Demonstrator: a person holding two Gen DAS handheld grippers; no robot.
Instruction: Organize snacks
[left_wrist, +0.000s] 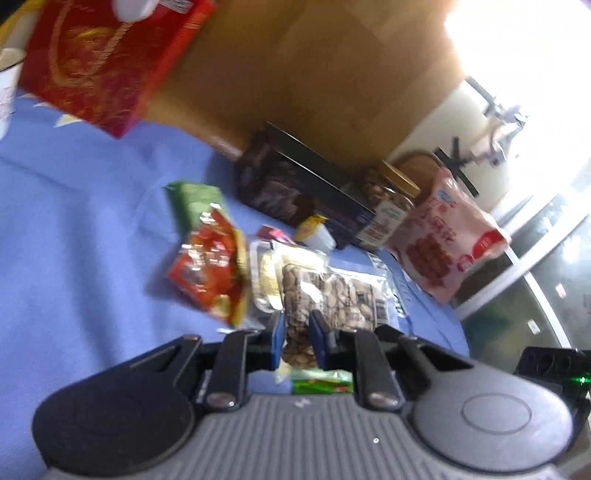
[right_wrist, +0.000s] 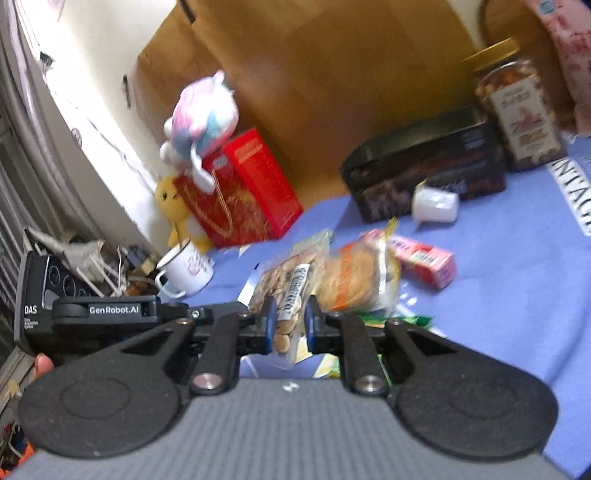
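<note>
My left gripper (left_wrist: 298, 338) is shut on a clear bag of nuts (left_wrist: 328, 299), and the bag sticks out ahead of the fingers over the blue cloth (left_wrist: 92, 229). My right gripper (right_wrist: 289, 325) is shut on the same kind of clear nut bag (right_wrist: 284, 284), at its other end. An orange-red snack packet (left_wrist: 210, 273) lies beside the bag; it shows as an orange packet (right_wrist: 358, 277) in the right wrist view. A pink box (right_wrist: 424, 258), a small white cup (right_wrist: 436, 205) and a green packet (left_wrist: 195, 199) lie nearby.
A dark tin box (left_wrist: 295, 184), a nut jar (right_wrist: 524, 110) and a pink-white bag (left_wrist: 443, 236) stand by the wooden headboard (left_wrist: 314, 74). A red gift bag (left_wrist: 99, 62) with plush toys (right_wrist: 199, 114) and a white mug (right_wrist: 188, 269) stand at the other end.
</note>
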